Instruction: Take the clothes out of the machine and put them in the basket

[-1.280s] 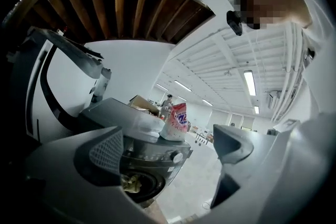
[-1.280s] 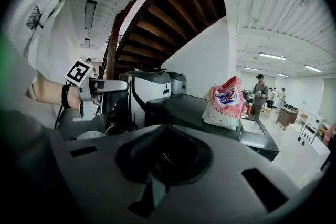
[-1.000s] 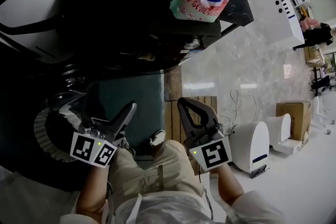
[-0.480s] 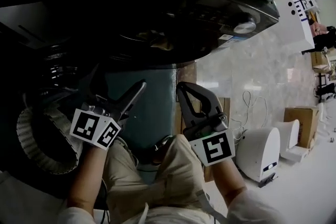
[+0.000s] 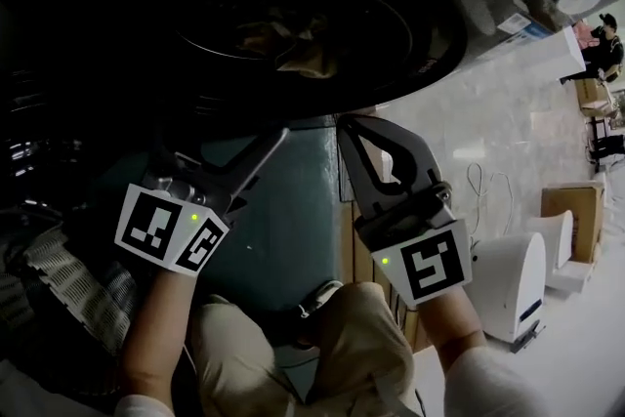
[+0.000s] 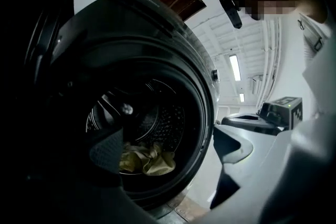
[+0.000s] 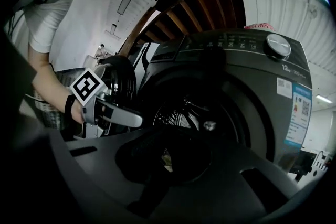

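The jaws of my left gripper [image 6: 168, 152] gape empty, those of my right gripper [image 7: 164, 160] are pressed together on nothing, and the yellowish clothes [image 6: 146, 160] lie at the bottom of the washer drum [image 6: 163, 118], so I may knock its door rim [image 6: 208, 113] reaching in.

White unit [image 5: 510, 276] nr cardboard box [image 5: 563, 208] (cable [image 5: 479, 183] on floor [image 5: 488, 112]).

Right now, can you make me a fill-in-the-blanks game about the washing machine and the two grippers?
1. The yellowish clothes lie inside the washing machine's ____.
2. The left gripper's jaws are ____, with nothing between them.
3. The right gripper's jaws are ____, holding nothing.
Missing words: drum; apart; together.
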Motion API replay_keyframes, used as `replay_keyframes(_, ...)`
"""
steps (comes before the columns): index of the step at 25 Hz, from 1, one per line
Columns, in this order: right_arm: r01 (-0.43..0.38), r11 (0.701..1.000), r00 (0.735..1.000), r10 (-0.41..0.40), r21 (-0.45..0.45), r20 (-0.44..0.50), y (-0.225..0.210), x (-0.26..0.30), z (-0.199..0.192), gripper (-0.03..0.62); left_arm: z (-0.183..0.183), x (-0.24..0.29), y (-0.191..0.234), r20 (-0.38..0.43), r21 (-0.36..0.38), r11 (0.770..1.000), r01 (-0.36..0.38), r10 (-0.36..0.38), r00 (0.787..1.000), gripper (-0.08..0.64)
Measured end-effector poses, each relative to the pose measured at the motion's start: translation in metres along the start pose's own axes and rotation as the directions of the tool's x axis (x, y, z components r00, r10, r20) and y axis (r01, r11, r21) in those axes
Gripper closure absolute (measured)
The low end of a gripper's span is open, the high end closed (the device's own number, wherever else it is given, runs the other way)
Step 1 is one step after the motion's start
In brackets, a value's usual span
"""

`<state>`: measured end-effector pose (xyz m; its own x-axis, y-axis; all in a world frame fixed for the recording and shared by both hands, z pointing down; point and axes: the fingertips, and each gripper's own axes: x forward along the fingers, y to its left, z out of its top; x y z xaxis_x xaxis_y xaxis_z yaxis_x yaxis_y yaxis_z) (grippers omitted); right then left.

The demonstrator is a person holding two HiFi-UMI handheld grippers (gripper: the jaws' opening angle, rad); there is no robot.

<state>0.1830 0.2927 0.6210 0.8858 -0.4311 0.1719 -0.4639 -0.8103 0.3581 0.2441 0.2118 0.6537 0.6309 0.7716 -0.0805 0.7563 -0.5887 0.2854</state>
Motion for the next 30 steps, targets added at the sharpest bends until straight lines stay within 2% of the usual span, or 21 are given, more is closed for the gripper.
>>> replay_keyframes(5, 0.023, 0.998, 0.998, -0.021, -0.05, 0.053, 0.0, 0.016, -0.038, 0.581, -0.033, 0.032, 0.02, 0.002, 0.011, 0.999, 0.043, -0.043, 0.999, 0.043)
replay_keyframes(14, 0.077, 0.994, 0.987, -0.065, -0.077, 0.149, -0.004, 0.014, -0.084, 0.581, -0.065, 0.094, 0.032, -0.044, 0.121, 0.987, 0.104, -0.099, 0.994, 0.043)
replay_keyframes(19, 0.1, 0.994, 0.978, -0.09, -0.042, 0.186, -0.01, 0.005, -0.096, 0.581, -0.087, 0.132, 0.045, -0.163, 0.134, 0.983, 0.124, -0.101, 0.981, 0.043)
replay_keyframes(23, 0.099, 0.994, 0.98, -0.091, -0.04, 0.179, -0.012, -0.005, -0.101, 0.581, -0.104, 0.163, 0.051, -0.302, 0.21, 0.964, 0.161, -0.092, 0.949, 0.042)
replay_keyframes(27, 0.111, 0.993, 0.977, -0.1, -0.046, 0.188, -0.019, -0.011, -0.101, 0.581, -0.115, 0.192, 0.056, -0.428, 0.212, 0.954, 0.212, -0.104, 0.898, 0.043)
replay_keyframes(30, 0.116, 0.992, 0.979, -0.107, -0.042, 0.173, -0.023, -0.016, -0.109, 0.581, -0.132, 0.209, 0.059, -0.51, 0.24, 0.941, 0.24, -0.088, 0.856, 0.042)
